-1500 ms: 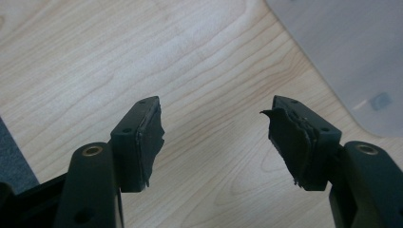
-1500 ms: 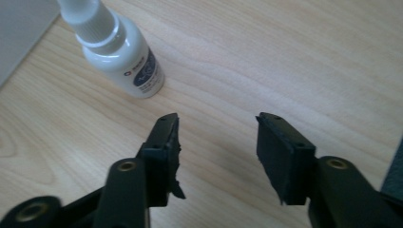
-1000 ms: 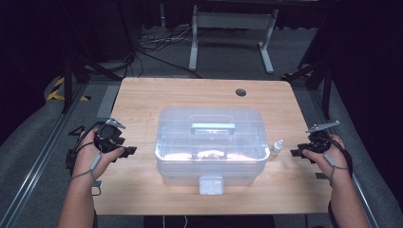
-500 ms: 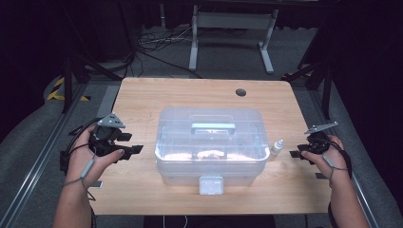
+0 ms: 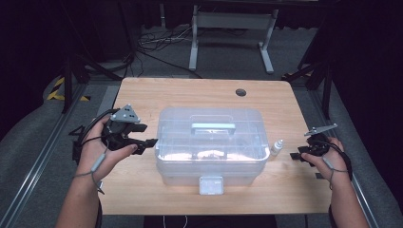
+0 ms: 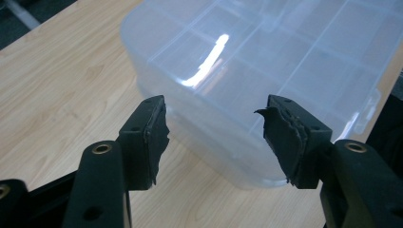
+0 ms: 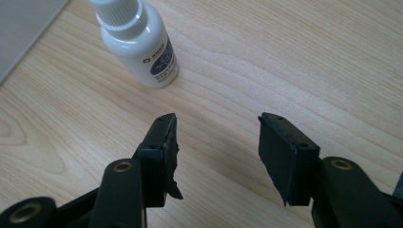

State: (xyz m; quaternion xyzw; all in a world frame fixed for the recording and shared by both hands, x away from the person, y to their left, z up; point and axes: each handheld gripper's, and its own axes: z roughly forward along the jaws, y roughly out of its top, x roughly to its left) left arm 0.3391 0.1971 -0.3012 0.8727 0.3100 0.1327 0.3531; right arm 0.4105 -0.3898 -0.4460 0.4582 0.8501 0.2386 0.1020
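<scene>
On the wooden table [image 5: 142,199] a clear plastic organiser box [image 5: 210,142] sat at the middle, lid closed, with a pale handle [image 5: 213,127] on top and a front latch [image 5: 211,185] facing the person. Through its translucent lid, in the left gripper view, moulded divider lines marked out compartments, and no writing could be made out on it. To its left the left gripper [image 6: 214,137] was held off the table just beside the box's end, its jaws spread wide with nothing between them and aimed at the box's near corner without touching it. At the right edge of the table the right gripper [image 7: 216,152] rested low, its jaws having just been opening and standing well apart with only bare wood between them. A small white dropper bottle [image 7: 140,45] stood upright just ahead of that gripper, between it and the box's right end [image 5: 263,142], touching neither. It carried a ribbed white cap [image 7: 116,12] and a dark round label [image 7: 161,64] with white print and a small logo, too fine to read. A dark round hole [image 5: 241,92] sat in the tabletop near the far edge.
</scene>
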